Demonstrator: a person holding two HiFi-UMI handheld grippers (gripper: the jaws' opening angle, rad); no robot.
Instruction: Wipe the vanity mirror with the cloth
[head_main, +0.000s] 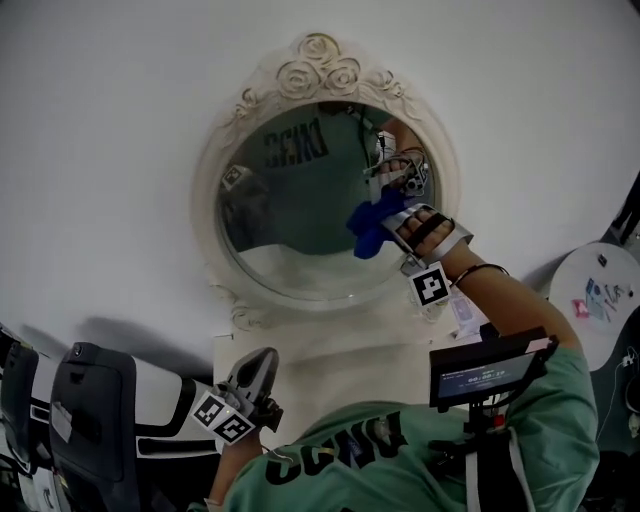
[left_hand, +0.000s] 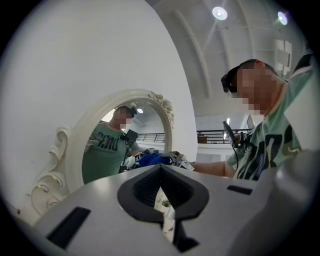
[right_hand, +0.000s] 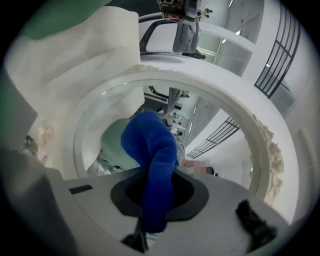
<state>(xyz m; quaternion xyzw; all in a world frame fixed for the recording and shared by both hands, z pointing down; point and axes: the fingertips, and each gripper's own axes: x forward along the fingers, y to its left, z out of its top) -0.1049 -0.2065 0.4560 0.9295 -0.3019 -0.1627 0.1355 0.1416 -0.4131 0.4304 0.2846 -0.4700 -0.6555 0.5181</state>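
An oval vanity mirror in an ornate cream frame hangs on the white wall. My right gripper is up against the right side of the glass, shut on a blue cloth. In the right gripper view the cloth bulges out between the jaws and lies on the mirror. My left gripper is held low below the mirror, shut and holding nothing. From the left gripper view I see the mirror side-on, with the blue cloth at its lower edge.
A white vanity top sits under the mirror. A black chair stands at lower left, and a round white table at the right. A small screen is mounted on the person's chest.
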